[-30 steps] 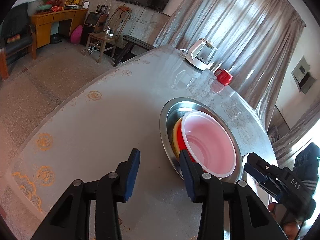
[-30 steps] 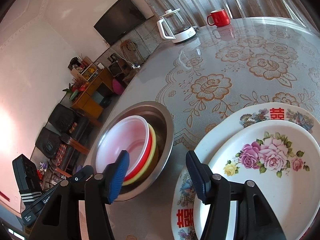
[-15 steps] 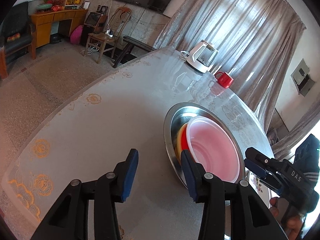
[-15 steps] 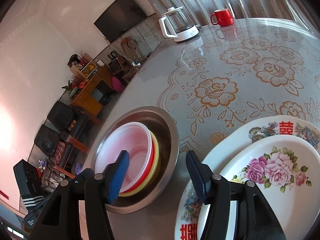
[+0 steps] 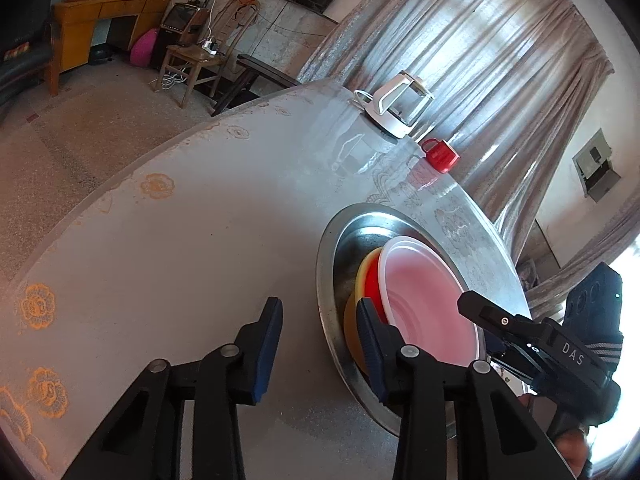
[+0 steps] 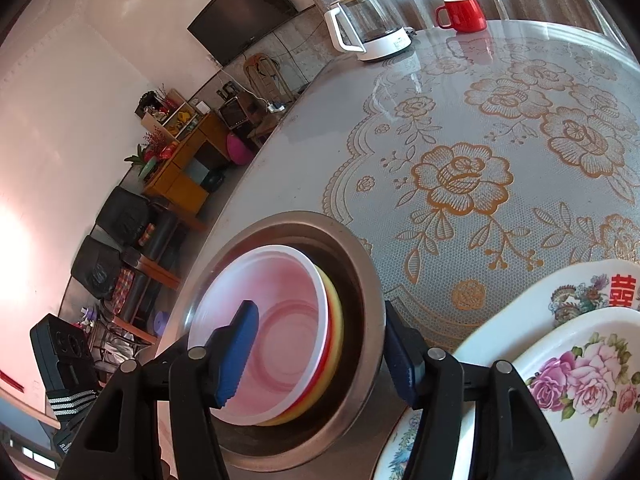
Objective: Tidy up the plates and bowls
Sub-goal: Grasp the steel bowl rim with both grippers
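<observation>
While both pairs of tongs hung over the table (image 6: 460, 128), neither one was gripping anything. In the left wrist view, the left tongs (image 5: 318, 342) sat at the bottom centre, blue pads spread apart, with the steel basin (image 5: 326, 280) rim showing in the gap and bare cloth under the left pad. That basin filled the lower right of the frame and held a nested stack: white bowl (image 5: 424, 300) on top, red bowl (image 5: 372, 284) under it, yellow bowl (image 5: 360, 276) at the bottom. The right tongs (image 5: 472, 308) poked in from the lower right edge there, over the basin's far side.

Right wrist view was pretty clear: right tongs (image 6: 316, 356) wide open at the bottom centre, left pad over the white bowl, right pad just outside the basin rim. Two floral plates (image 6: 580, 360) were stacked at the lower right, just beside the basin. Kettle (image 6: 368, 24) and red mug (image 6: 462, 14) stood at the top of the frame, well apart from the dishes.
</observation>
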`<state>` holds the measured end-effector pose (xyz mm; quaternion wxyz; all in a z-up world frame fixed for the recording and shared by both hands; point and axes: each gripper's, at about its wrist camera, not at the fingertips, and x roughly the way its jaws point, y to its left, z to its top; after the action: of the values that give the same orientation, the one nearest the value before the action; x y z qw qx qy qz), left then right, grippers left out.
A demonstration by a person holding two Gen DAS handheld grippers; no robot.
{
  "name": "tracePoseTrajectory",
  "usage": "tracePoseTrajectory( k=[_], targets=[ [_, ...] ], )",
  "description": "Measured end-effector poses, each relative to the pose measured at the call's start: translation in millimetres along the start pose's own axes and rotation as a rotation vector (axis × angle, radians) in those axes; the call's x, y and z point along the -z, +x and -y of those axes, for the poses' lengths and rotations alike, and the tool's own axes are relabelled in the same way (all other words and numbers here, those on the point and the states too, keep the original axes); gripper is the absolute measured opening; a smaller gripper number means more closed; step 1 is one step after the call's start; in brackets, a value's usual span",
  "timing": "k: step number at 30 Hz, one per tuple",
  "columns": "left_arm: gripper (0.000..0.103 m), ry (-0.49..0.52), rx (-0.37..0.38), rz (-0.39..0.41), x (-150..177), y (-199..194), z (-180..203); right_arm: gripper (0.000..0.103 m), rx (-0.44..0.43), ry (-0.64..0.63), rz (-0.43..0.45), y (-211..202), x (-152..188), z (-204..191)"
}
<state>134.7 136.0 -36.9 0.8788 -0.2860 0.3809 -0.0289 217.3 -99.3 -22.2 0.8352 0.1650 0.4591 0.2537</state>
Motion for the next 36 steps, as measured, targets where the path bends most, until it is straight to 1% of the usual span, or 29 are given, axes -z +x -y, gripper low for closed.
tracePoseTrajectory(
  k=[1, 3, 6, 10, 12, 14, 16, 25, 29, 36],
  targets=[
    [0.032, 0.004, 0.009, -0.001, 0.7, -0.8, 0.9, 0.062, 0.005, -0.005, 0.001, 0.3, 0.7, -0.8],
    [0.032, 0.016, 0.02, -0.002, 3.1, -2.6, 3.7, 0.062, 0.002, -0.009, 0.0, -0.7, 1.7, -1.7],
    [0.032, 0.029, 0.015, 0.003, 3.9, -3.1, 5.1, 0.062, -0.009, -0.008, -0.005, -2.6, 3.3, -1.6],
    [0.032, 0.031, 0.015, -0.001, 3.4, -4.0, 5.8, 0.062, 0.011, -0.028, -0.019, -1.7, 5.3, -4.0],
    [0.031, 0.054, 0.02, 0.0, 6.0, -5.9, 9.6, 0.062, 0.022, -0.041, -0.026, 0.3, 5.4, -4.9],
    [0.028, 0.081, 0.015, 0.004, 9.5, -7.5, 14.5, 0.06, 0.038, -0.062, -0.027, 1.1, 8.7, -7.8],
    [0.029, 0.103, -0.002, 0.011, 12.4, -9.5, 17.4, 0.055, 0.053, -0.08, -0.03, 1.7, 11.8, -10.3],
    [0.029, 0.115, 0.003, 0.001, 23.7, -20.7, 15.6, 0.055, 0.053, -0.101, -0.045, -0.6, 23.5, -14.7],
    [0.029, 0.147, -0.005, 0.002, 31.9, -28.9, 20.3, 0.055, 0.073, -0.128, -0.052, -1.6, 30.8, -19.2],
    [0.03, 0.178, 0.017, -0.006, 46.4, -42.6, 24.6, 0.055, 0.11, -0.191, -0.062, -7.9, 47.7, -31.2]
  ],
)
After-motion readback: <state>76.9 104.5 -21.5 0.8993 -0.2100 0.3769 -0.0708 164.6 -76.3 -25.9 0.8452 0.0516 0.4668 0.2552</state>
